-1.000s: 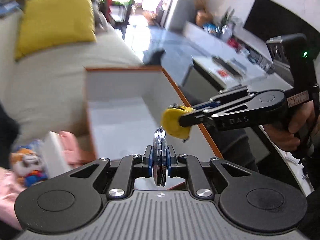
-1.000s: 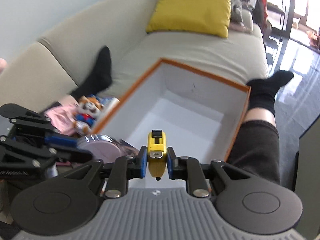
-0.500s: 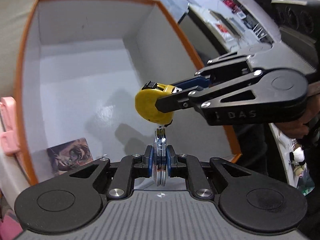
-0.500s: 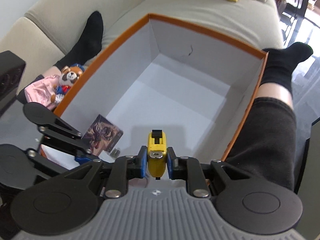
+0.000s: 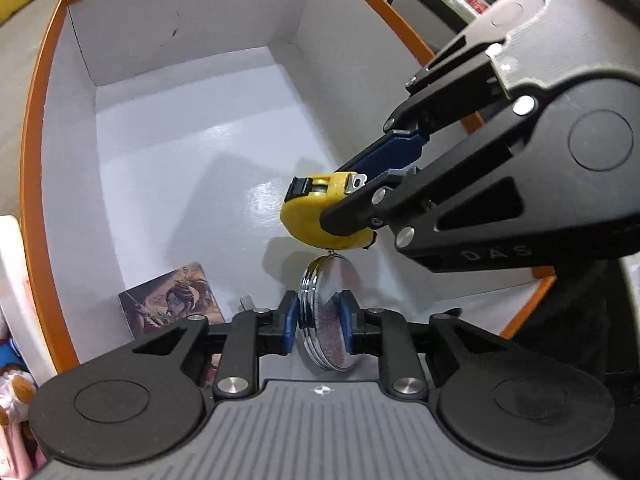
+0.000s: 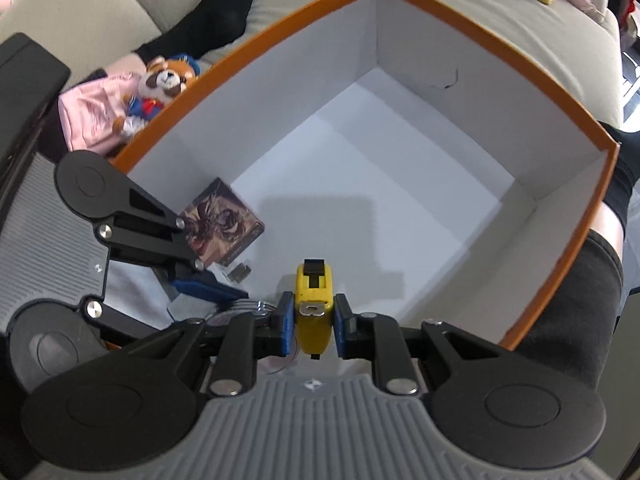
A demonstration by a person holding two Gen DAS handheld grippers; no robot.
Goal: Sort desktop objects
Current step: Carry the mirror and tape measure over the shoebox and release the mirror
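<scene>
One open cardboard box with white inner walls and an orange rim [image 5: 36, 128] fills both views, and we look steeply down into it. On its white floor, in the near corner, lies a flat printed picture card [image 5: 172, 300], with a small grey metal clip [image 6: 239, 271] just beside it; the rest of the floor is bare, so most of the box stays free for moving. Our left gripper [image 5: 319, 322] hangs inside the box with a round, chrome-rimmed compact mirror [image 5: 330, 316] standing on edge between its blue pads; its jaws are opening, and the disc now sits tilted and loose in the gap. Our right gripper [image 6: 311, 324] is narrowly closed on a yellow tape measure with a black lock button [image 6: 313, 308], held above the floor, just over the mirror and nearly touching it. Outside the left rim rest a small plush red-panda toy [image 6: 160, 88] and pink cloth [image 6: 86, 116]; outside the right rim is a person's dark-clothed leg [image 6: 576, 308].
</scene>
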